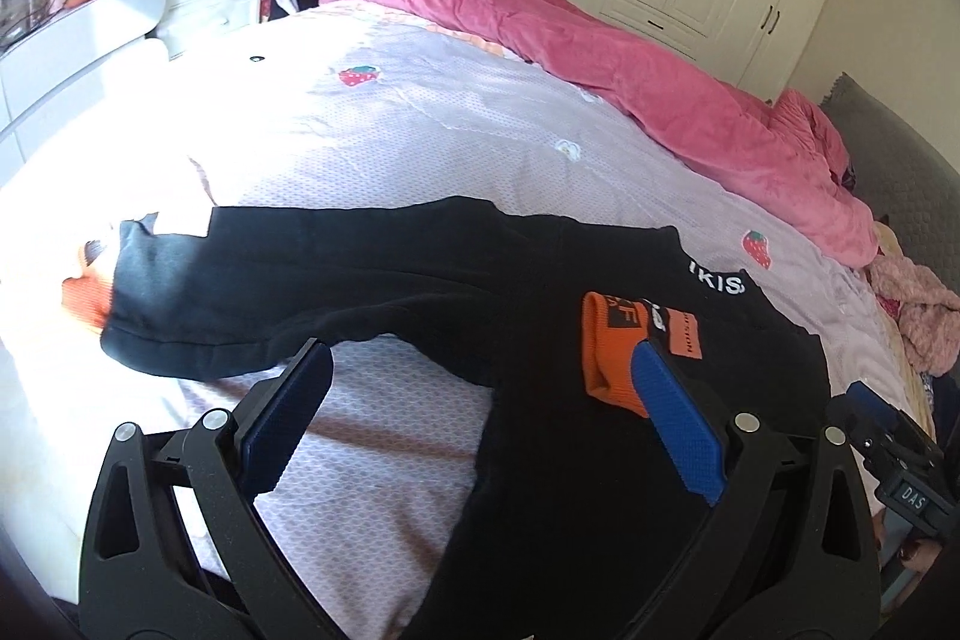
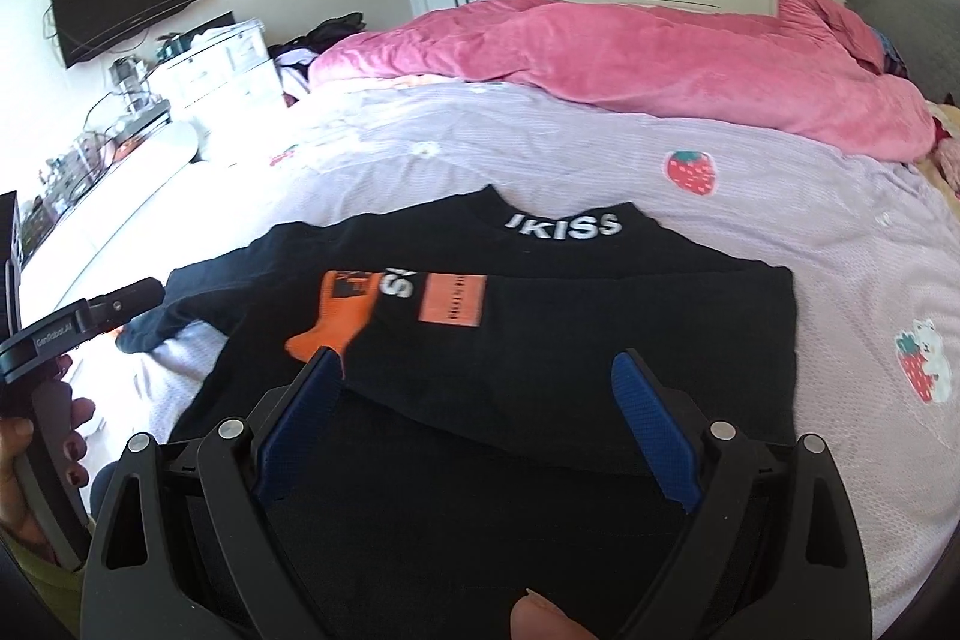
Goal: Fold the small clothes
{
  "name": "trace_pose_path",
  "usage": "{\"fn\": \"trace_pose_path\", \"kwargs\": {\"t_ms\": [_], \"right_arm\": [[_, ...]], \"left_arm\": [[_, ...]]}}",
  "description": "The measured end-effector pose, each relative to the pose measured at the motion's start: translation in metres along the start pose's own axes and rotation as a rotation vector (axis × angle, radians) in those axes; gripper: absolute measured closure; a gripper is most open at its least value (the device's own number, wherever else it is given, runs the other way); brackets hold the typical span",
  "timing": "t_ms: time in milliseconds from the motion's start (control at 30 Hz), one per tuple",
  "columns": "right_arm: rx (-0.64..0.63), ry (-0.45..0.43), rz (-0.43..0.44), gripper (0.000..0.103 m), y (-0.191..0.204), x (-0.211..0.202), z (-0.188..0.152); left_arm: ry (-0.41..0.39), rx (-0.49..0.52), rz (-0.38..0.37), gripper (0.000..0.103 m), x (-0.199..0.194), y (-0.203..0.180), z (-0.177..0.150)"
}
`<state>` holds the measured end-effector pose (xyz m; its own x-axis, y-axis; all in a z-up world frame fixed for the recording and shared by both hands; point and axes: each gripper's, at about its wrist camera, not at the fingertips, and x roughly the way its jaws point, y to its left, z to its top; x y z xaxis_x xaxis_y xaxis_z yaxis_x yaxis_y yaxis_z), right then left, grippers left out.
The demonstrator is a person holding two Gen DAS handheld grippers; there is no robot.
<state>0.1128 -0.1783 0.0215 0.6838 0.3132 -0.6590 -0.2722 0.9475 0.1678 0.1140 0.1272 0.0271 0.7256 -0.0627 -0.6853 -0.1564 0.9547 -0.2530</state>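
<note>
A black sweatshirt lies flat on the lilac strawberry-print bedsheet, one long sleeve with an orange cuff stretched out leftward. The left gripper hangs wide open over the hem, gripping nothing. The other sleeve's orange cuff is folded across the chest. The right gripper is likewise spread and empty. A pink duvet is bunched behind

White "KISS" on the collar of the black sweatshirt, straight ahead of the right gripper. "GenRobot.AI" on the left gripper body, off to its left. "DAS" on a small black tag, right of the left gripper's fingers. Orange patch text unreadable.
</note>
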Motion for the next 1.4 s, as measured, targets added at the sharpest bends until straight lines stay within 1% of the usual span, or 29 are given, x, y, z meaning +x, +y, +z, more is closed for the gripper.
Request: {"fn": "trace_pose_path", "kwargs": {"t_ms": [267, 433, 833, 1100, 1400], "right_arm": [[-0.057, -0.002, 0.031, 0.012, 0.035, 0.006, 0.007], [-0.089, 0.000, 0.046, 0.012, 0.054, 0.014, 0.011], [-0.157, 0.022, 0.091, 0.012, 0.097, 0.037, 0.015], [-0.207, 0.014, 0.129, 0.012, 0.128, 0.053, 0.021], [-0.245, 0.031, 0.158, 0.012, 0.156, 0.069, 0.022]], "left_arm": [[-0.013, -0.058, 0.018, 0.010, -0.006, 0.030, 0.002], [-0.029, -0.091, 0.051, 0.010, -0.010, 0.052, 0.003], [-0.046, -0.210, 0.083, 0.010, -0.014, 0.107, 0.005], [-0.061, -0.309, 0.102, 0.010, -0.014, 0.146, 0.001], [-0.066, -0.429, 0.107, 0.010, -0.007, 0.188, -0.008]]}}
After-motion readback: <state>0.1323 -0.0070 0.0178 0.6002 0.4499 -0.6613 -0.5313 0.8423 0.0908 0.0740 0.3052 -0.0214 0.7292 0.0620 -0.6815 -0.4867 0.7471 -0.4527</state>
